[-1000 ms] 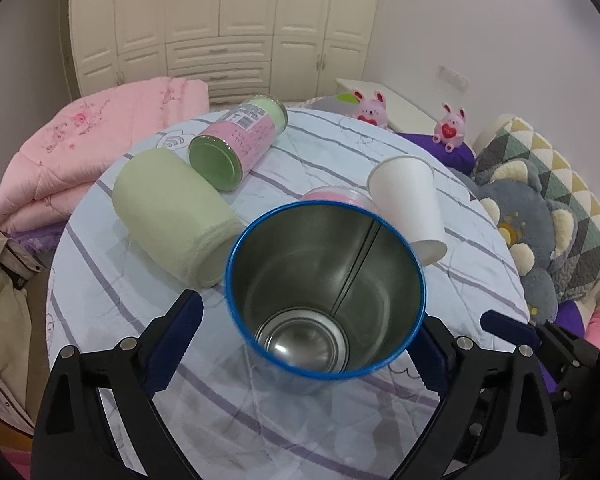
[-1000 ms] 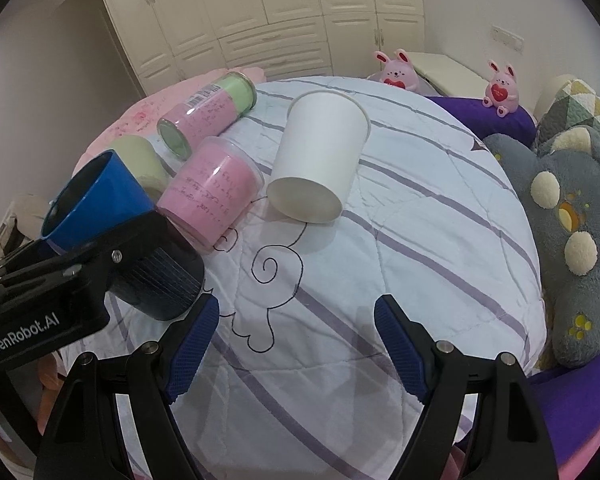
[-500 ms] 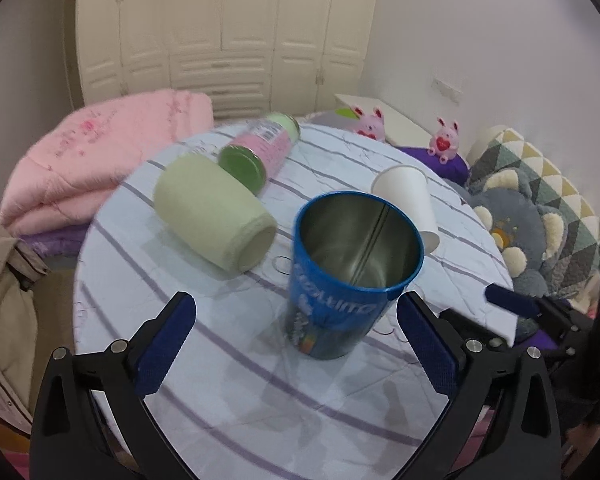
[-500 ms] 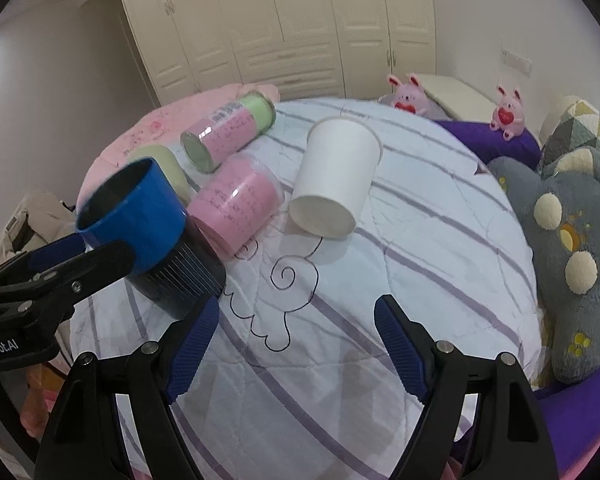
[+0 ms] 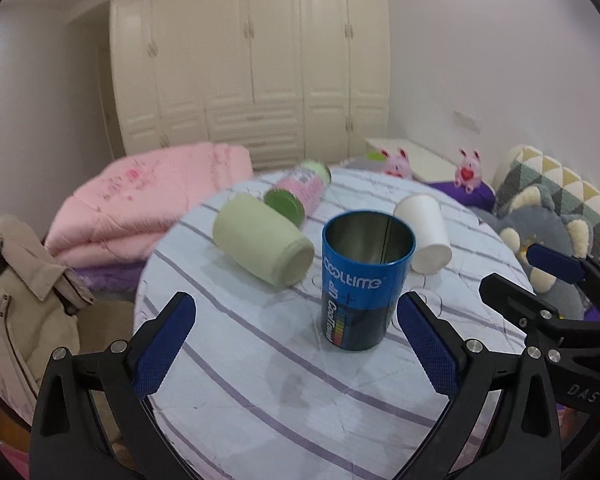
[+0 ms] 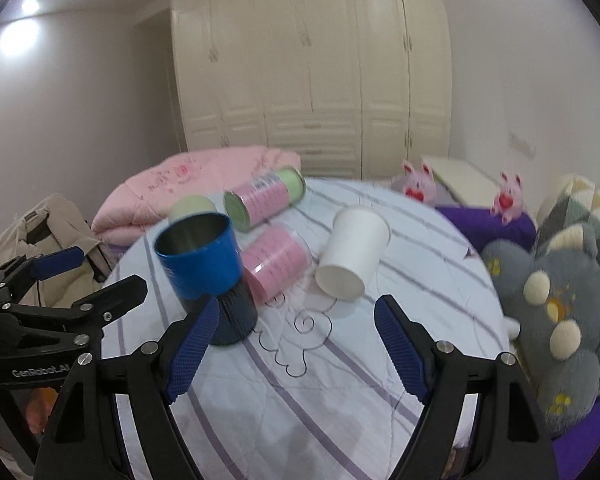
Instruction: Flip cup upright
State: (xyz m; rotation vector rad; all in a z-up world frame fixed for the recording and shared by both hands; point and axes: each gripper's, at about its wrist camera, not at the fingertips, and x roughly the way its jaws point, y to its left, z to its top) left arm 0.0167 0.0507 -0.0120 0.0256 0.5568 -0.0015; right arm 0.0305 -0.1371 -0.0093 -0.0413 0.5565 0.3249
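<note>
Two tools agape | blue cup [image 5: 366,278] upright | pink cup [image 6: 278,264] half-hidden

The blue cup [image 5: 364,280] carried "COOLTIME" in white across its band, with smaller lettering running vertically below, too small to make out. The left gripper [image 6: 56,320] body read "GenRobot.AI". The right gripper [image 5: 548,300] housing showed "DAS".
</note>
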